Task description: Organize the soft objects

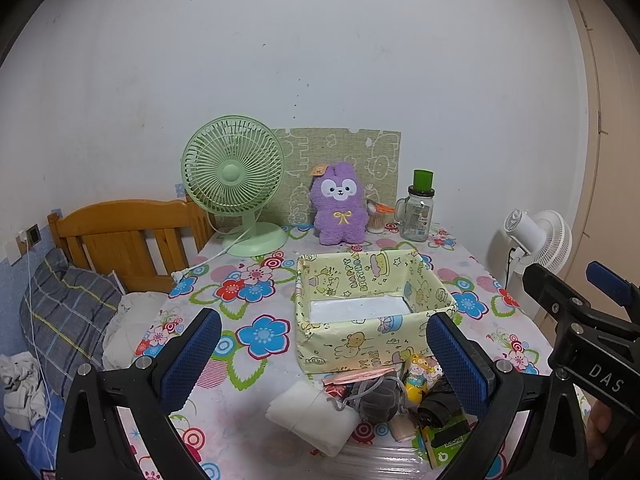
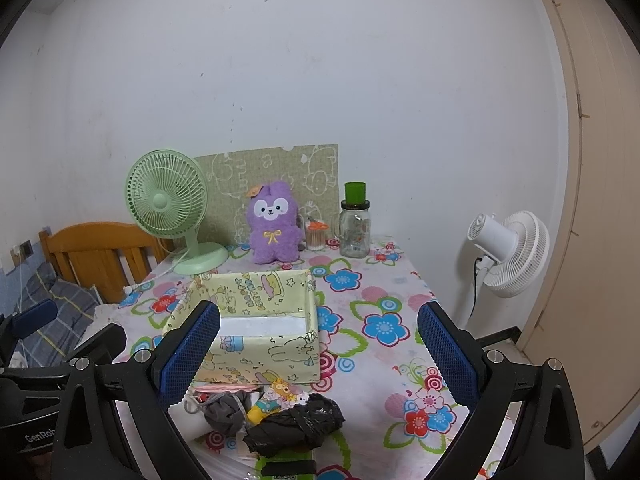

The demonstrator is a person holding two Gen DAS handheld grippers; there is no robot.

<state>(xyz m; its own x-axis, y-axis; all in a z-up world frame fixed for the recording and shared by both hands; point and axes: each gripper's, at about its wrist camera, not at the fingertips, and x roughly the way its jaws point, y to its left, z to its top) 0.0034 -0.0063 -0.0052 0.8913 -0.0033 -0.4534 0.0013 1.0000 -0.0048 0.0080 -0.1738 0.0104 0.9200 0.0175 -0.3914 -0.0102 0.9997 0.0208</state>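
Note:
An open yellow cartoon-print box (image 1: 372,312) stands mid-table, empty; it also shows in the right wrist view (image 2: 248,332). In front of it lies a pile: a white folded cloth (image 1: 312,414), a grey drawstring pouch (image 1: 374,398) (image 2: 226,410), a yellow cartoon toy (image 1: 416,378) (image 2: 272,398), a black crumpled bag (image 2: 296,424) (image 1: 438,404). A purple plush bunny (image 1: 340,210) (image 2: 274,226) sits at the back. My left gripper (image 1: 324,360) is open above the pile. My right gripper (image 2: 320,356) is open, just right of the pile.
A green desk fan (image 1: 234,184) and a glass jar with a green lid (image 1: 418,210) stand at the back of the flowered table (image 1: 256,332). A white floor fan (image 2: 504,252) stands to the right. A wooden bed frame (image 1: 124,240) is at left.

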